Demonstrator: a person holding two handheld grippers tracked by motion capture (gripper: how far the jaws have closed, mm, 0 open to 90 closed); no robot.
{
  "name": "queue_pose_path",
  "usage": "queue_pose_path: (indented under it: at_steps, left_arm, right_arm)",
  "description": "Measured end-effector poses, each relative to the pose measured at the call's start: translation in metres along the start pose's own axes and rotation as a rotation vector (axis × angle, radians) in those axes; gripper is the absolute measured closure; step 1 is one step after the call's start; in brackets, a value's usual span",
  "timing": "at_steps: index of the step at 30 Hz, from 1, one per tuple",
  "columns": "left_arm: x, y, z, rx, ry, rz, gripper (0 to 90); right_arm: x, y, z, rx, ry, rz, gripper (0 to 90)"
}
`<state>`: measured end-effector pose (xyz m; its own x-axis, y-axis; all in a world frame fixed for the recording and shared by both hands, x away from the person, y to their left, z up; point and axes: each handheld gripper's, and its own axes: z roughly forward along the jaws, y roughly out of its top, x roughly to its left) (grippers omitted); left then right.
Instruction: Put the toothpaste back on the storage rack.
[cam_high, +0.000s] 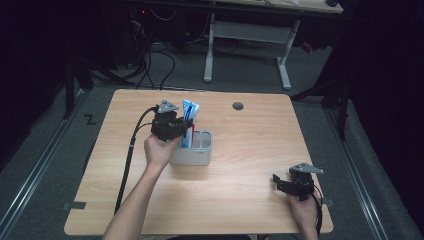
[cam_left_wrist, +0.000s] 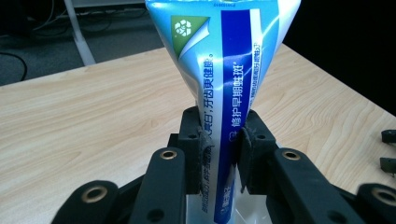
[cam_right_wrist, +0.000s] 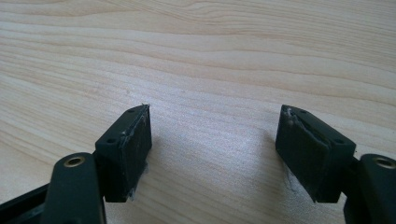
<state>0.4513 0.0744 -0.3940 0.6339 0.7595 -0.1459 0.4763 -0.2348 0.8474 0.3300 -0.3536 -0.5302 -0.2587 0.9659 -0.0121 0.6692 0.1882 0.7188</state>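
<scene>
Clamping a blue toothpaste tube (cam_left_wrist: 224, 70) printed with Chinese characters, the left hand-held gripper (cam_left_wrist: 219, 144) grips; the right (cam_right_wrist: 215, 140) gapes.

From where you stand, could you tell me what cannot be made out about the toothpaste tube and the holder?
- Toothpaste tube: its lower end, in the left gripper view, is hidden behind the left gripper.
- Grey holder: in the high view, the hand and gripper cover its left side.
- Holder's compartments: contents too small to tell.
</scene>
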Motion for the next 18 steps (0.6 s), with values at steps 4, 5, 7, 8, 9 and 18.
queue_pose_path:
  at_steps: [4,5,7,8,9,18]
  left_arm:
    - [0.0,-0.002,0.002,0.006,-0.002,-0.001,74.0]
    - [0.0,-0.003,0.002,0.008,-0.003,-0.004,74.0]
    - [0.0,-0.004,0.003,0.012,0.0,-0.006,73.9]
    - [0.0,-0.005,0.003,0.012,0.002,-0.009,73.9]
    - [0.0,-0.006,0.003,0.014,0.002,-0.01,73.9]
    - [0.001,-0.011,0.006,0.03,-0.002,-0.018,73.7]
  right_arm:
    - [0.0,0.0,0.0,0.0,0.0,0.0,27.0]
    - [0.0,0.0,0.0,-0.001,0.0,-0.001,27.0]
    - [0.0,0.0,0.0,-0.001,0.0,-0.001,27.0]
    - [0.0,0.0,0.0,0.0,0.0,0.0,27.0]
    - [0.0,0.0,0.0,-0.001,0.001,-0.001,27.0]
    - [0.0,0.0,0.0,-0.001,0.001,-0.002,27.0]
